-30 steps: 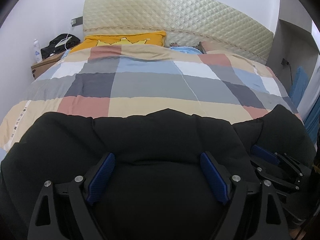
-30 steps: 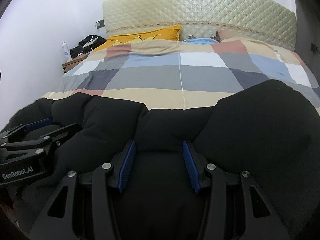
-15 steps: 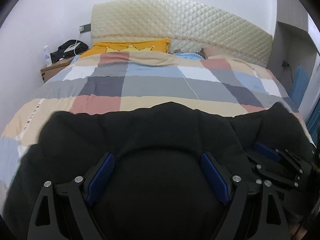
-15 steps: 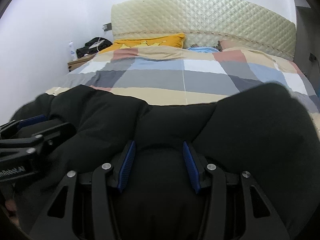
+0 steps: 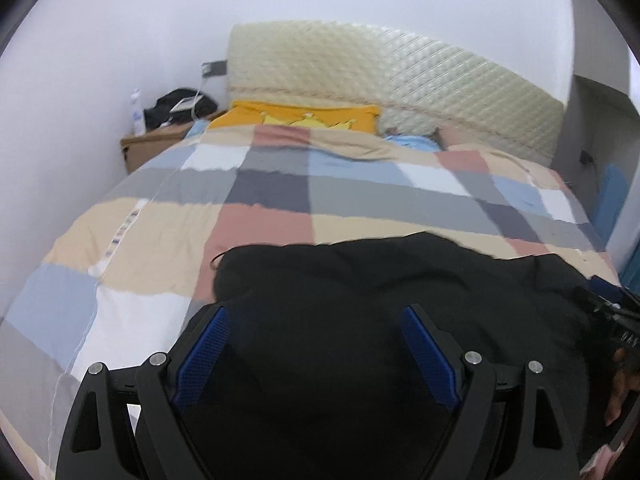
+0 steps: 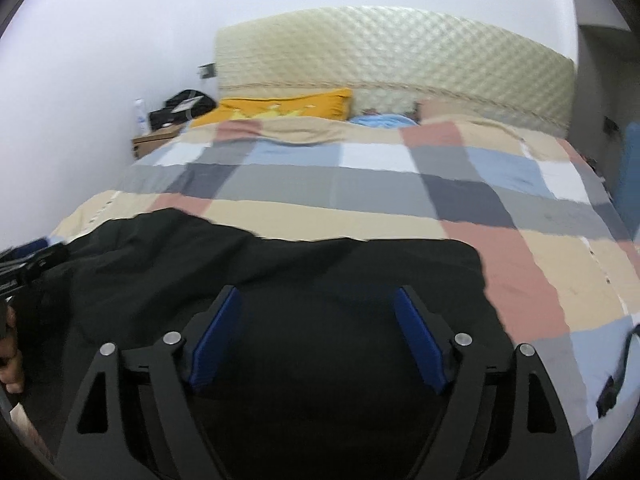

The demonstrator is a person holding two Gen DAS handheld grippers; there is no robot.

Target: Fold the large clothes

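A large black garment lies on the near end of the checked bedspread; it also shows in the right wrist view. My left gripper is open, its blue pads wide apart over the garment's left part. My right gripper is open too, its pads wide apart over the garment's right part. Neither grips cloth. The right gripper's body shows at the right edge of the left wrist view, and the left gripper's body at the left edge of the right wrist view.
A quilted cream headboard and a yellow pillow are at the far end of the bed. A wooden nightstand with a black bag and a bottle stands at the far left. A blue object is beside the bed's right side.
Both grippers have risen and moved apart sideways. The right gripper's jaws have widened from nearly shut on cloth to open. The garment now lies lower and flatter on the bed.
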